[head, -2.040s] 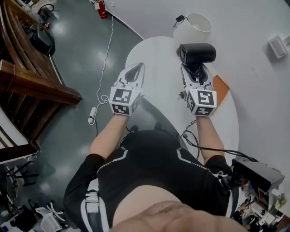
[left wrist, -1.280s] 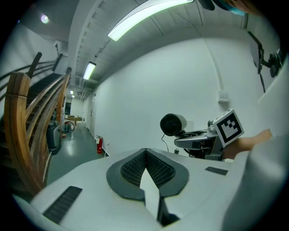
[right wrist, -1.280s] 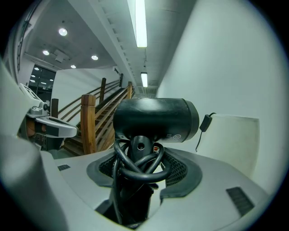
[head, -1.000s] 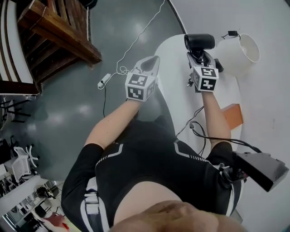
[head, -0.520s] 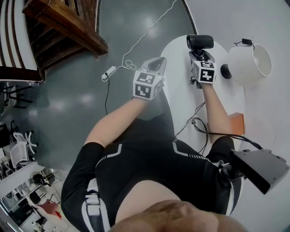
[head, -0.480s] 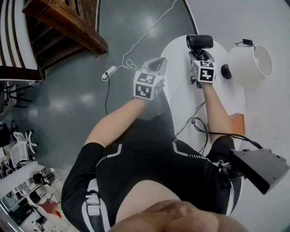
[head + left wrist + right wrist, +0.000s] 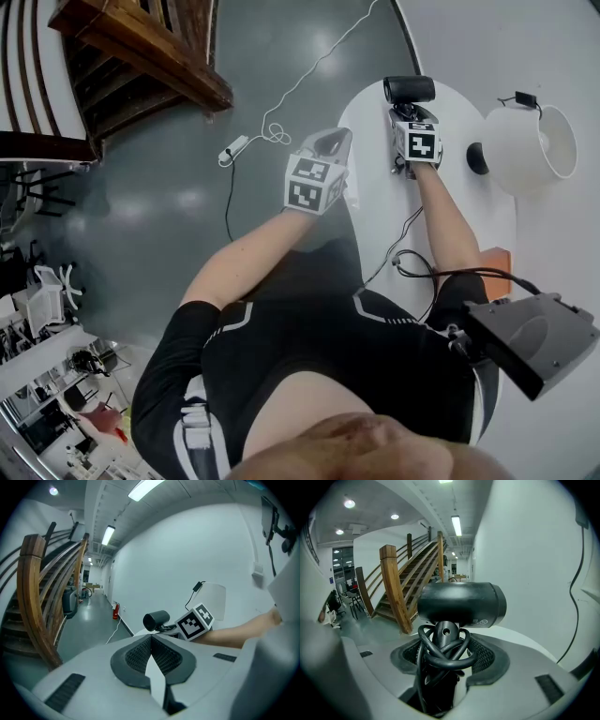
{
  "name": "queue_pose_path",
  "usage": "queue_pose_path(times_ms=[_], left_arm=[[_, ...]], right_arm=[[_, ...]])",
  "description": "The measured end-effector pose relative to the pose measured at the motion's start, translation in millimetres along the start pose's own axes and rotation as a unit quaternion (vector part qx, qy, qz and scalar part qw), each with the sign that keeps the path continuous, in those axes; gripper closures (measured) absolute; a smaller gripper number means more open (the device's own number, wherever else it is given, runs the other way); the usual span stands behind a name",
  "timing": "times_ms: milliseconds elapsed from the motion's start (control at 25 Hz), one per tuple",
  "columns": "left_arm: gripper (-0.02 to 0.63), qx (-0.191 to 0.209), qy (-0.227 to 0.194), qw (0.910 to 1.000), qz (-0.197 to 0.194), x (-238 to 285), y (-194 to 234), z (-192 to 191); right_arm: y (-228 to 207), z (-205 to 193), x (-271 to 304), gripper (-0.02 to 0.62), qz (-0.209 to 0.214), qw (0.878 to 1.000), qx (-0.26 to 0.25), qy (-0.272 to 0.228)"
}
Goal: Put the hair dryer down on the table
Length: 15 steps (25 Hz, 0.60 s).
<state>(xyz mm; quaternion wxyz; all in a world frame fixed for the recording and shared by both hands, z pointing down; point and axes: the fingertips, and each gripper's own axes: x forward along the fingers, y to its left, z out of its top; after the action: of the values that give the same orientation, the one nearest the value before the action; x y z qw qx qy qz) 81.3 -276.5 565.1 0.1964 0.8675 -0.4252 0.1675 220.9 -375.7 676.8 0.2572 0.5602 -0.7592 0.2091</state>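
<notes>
The left claw [image 7: 330, 142] has its dark ribbed pads pressed together with nothing between them. It points away and slightly downward at the end of the bare left forearm [image 7: 246, 261], which stretches diagonally forward with the wrist in line. The right claw [image 7: 410, 111] reaches farther out, on a right forearm [image 7: 446, 234] held nearly straight. Its jaws stand wide and clamp the cord-wound handle of a black barrel-shaped plastic hair dryer [image 7: 409, 89], whose barrel lies crosswise beyond the pads. The two claws are apart, the left one nearer and to the left.
</notes>
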Motion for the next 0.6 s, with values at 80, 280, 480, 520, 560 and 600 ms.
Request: queue_pose_path(times_ms=[80, 280, 480, 520, 560, 600], left_arm=[[0.575, 0.006, 0.004, 1.0000, 0.000, 3, 0, -3], [0.575, 0.011, 0.014, 0.9998, 0.001, 9, 5, -9], [0.575, 0.017, 0.022, 0.9996, 0.002, 12, 7, -15], [0.575, 0.018, 0.023, 0.9996, 0.002, 13, 8, -16], [0.575, 0.018, 0.024, 0.9995, 0.002, 14, 8, -16], [0.575, 0.020, 0.024, 0.9995, 0.002, 14, 9, -16]], right_arm=[[2, 0, 8, 0.327, 0.006, 1.000, -0.003, 0.005], [-2, -13, 35, 0.327, 0.006, 1.000, -0.005, 0.029], [-8, -22, 54, 0.327, 0.008, 0.999, -0.003, 0.054], [-6, -24, 58, 0.325, 0.015, 0.998, 0.003, 0.062], [-3, -26, 61, 0.325, 0.022, 0.997, 0.011, 0.073], [-1, -30, 63, 0.325, 0.023, 0.996, 0.016, 0.089]])
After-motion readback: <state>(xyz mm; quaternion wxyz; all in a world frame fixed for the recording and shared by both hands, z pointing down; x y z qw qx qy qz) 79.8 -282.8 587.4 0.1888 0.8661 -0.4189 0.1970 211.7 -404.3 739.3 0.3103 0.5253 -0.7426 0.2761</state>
